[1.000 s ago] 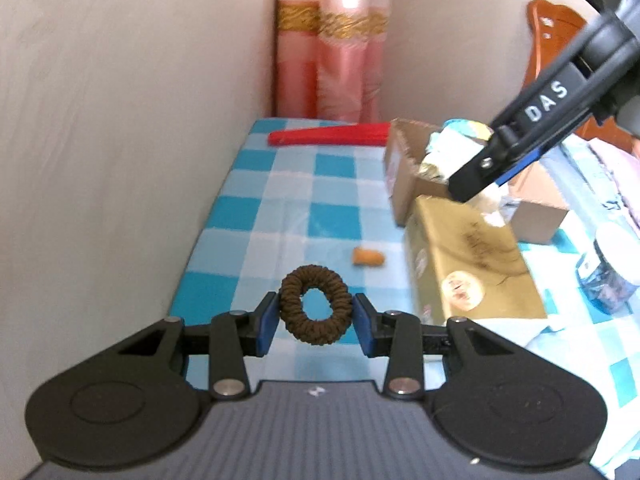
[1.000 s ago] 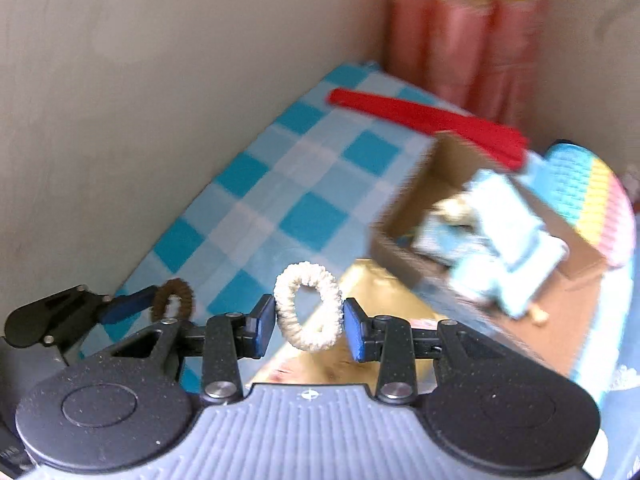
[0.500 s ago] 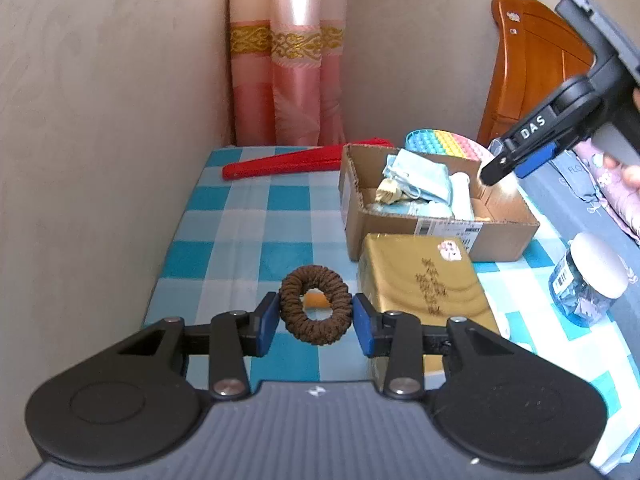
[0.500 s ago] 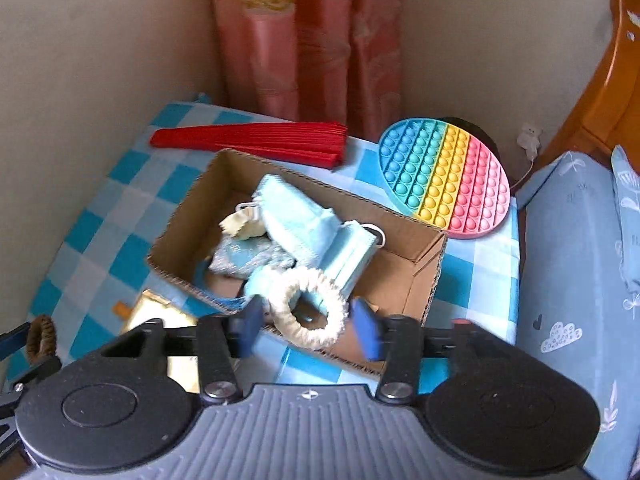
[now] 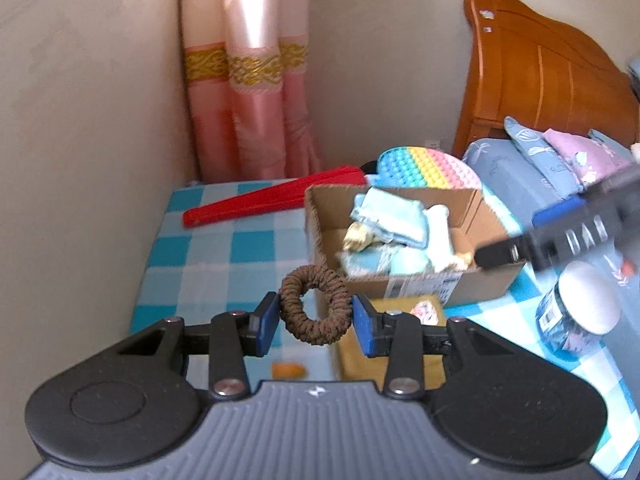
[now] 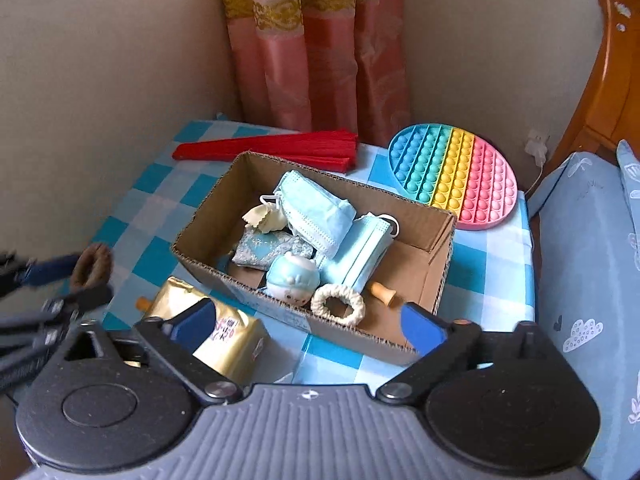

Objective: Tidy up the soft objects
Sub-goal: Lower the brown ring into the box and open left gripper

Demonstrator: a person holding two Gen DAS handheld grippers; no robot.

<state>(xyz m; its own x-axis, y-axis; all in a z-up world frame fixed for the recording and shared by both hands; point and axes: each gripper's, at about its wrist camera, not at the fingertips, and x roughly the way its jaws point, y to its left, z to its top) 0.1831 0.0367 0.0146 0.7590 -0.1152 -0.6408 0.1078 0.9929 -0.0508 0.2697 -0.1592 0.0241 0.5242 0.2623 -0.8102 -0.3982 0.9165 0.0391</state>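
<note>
My left gripper is shut on a brown scrunchie and holds it above the checked cloth, just left of the cardboard box. It also shows at the left of the right wrist view. My right gripper is open and empty above the box's near wall. A cream scrunchie lies inside the box near that wall, with blue face masks and a small round blue toy.
A gold box lies in front of the cardboard box. A red folded fan and a rainbow pop-it mat lie behind it. A jar stands at the right. Wall at left, bed at right.
My right gripper opened and let the cream scrunchie drop into the box. My left gripper carried the brown scrunchie up and toward the box.
</note>
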